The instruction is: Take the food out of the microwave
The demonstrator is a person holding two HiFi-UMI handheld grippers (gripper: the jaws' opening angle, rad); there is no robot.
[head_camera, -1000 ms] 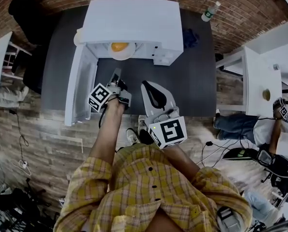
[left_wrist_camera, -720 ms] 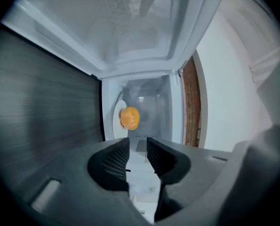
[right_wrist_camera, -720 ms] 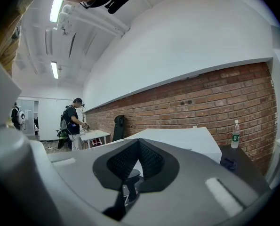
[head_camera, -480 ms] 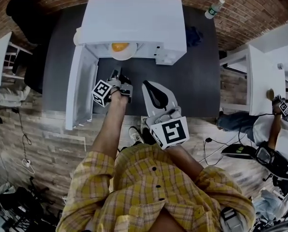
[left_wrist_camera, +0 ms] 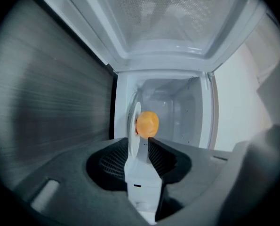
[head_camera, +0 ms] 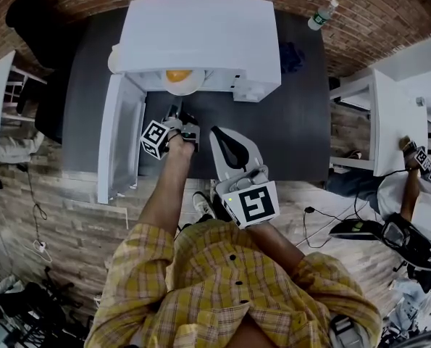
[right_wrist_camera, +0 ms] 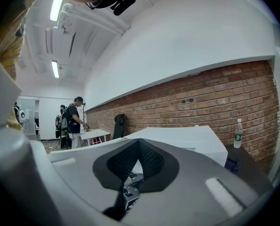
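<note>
Food — round, orange, on a white plate — shows through the left gripper's just-opened, empty jaws.

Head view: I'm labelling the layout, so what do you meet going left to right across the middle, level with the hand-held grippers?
microwave door → left hand-held gripper → right hand-held gripper → white table

Red brick wall, wood-plank floor, dark table, ceiling strip lights
</note>
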